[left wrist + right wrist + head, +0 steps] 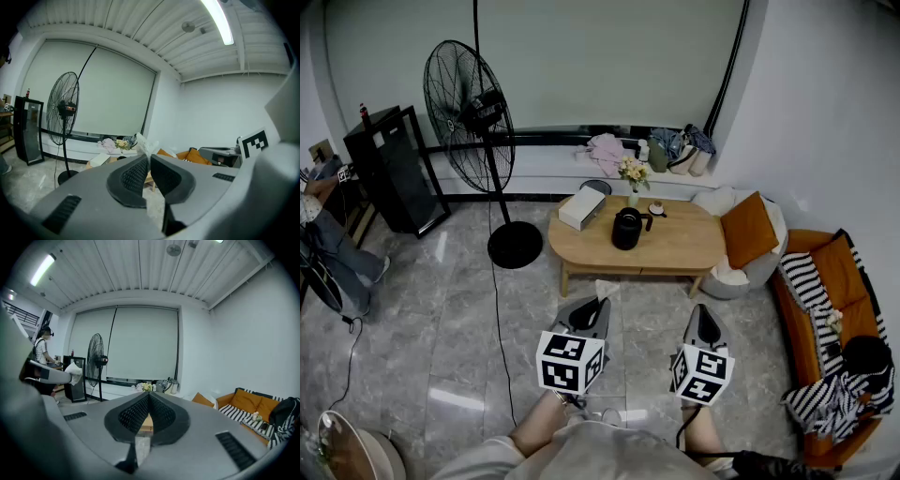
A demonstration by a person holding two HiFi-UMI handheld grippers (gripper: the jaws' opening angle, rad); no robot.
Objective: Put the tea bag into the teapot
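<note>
Closest in, my left claw [600, 305] is pinching the tea bag [606, 288], which I'm judging light, limp and tearable, well apart from the teapot [628, 228] on the surface [680, 246], while my right claw [703, 311] is idling pressed together, empty.

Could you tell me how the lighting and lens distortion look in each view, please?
Head view: soft, even light; straight edges bow outward and the floor shows pale glare streaks. Left gripper view: the ceiling lamp is blown out to white, with black corners from the wide lens. Right gripper view: the same black corners, a bright lamp at upper left, the room evenly lit.
</note>
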